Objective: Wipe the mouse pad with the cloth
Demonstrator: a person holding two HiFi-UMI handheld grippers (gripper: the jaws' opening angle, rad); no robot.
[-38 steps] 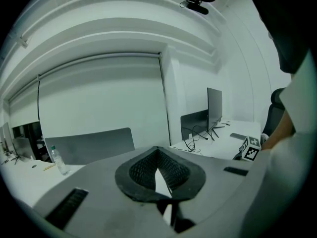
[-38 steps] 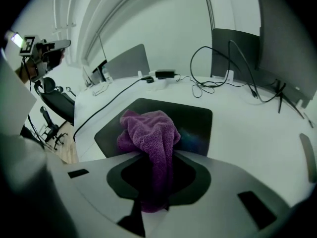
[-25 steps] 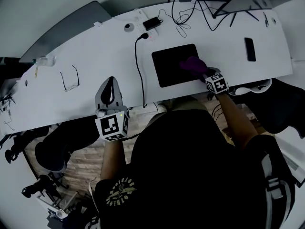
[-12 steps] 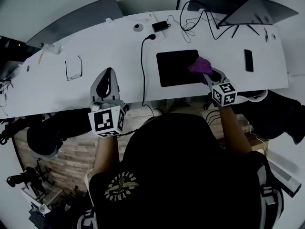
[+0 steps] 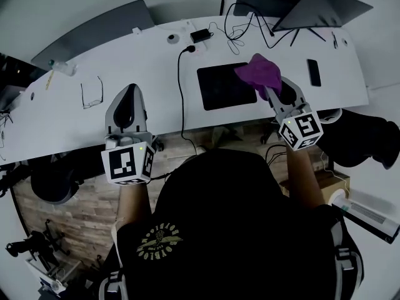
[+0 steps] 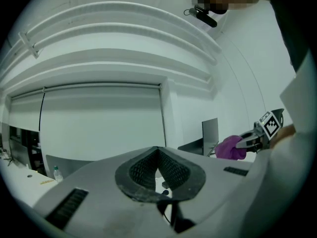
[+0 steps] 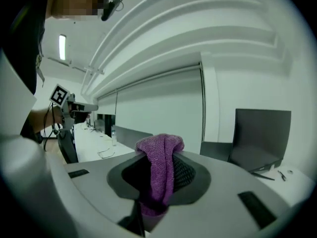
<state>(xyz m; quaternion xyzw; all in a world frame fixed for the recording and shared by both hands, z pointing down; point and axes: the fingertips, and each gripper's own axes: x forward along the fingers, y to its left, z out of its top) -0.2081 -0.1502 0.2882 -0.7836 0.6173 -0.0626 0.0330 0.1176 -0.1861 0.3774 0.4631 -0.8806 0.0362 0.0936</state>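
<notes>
The black mouse pad point(image 5: 220, 87) lies flat on the white desk point(image 5: 75, 120), right of the middle. My right gripper point(image 5: 270, 91) is shut on a bunched purple cloth point(image 5: 258, 70) and holds it in the air over the pad's right edge. In the right gripper view the cloth point(image 7: 159, 171) hangs pinched between the jaws of that gripper point(image 7: 161, 153). My left gripper point(image 5: 130, 92) is held above the desk's front edge, left of the pad, shut with nothing in it. The left gripper view shows its pads meeting at the tip of the gripper point(image 6: 157, 150), with the cloth point(image 6: 229, 148) far off to the right.
A black cable point(image 5: 180, 89) runs down the desk just left of the pad. Eyeglasses point(image 5: 91, 95) lie at the left, a dark phone point(image 5: 314, 72) at the right. A laptop point(image 5: 315, 8), a charger point(image 5: 201, 35) and tangled wires sit at the back.
My right gripper has lifted the purple cloth off the mouse pad's right side and up towards the camera. The left gripper has risen a little too, still shut.
</notes>
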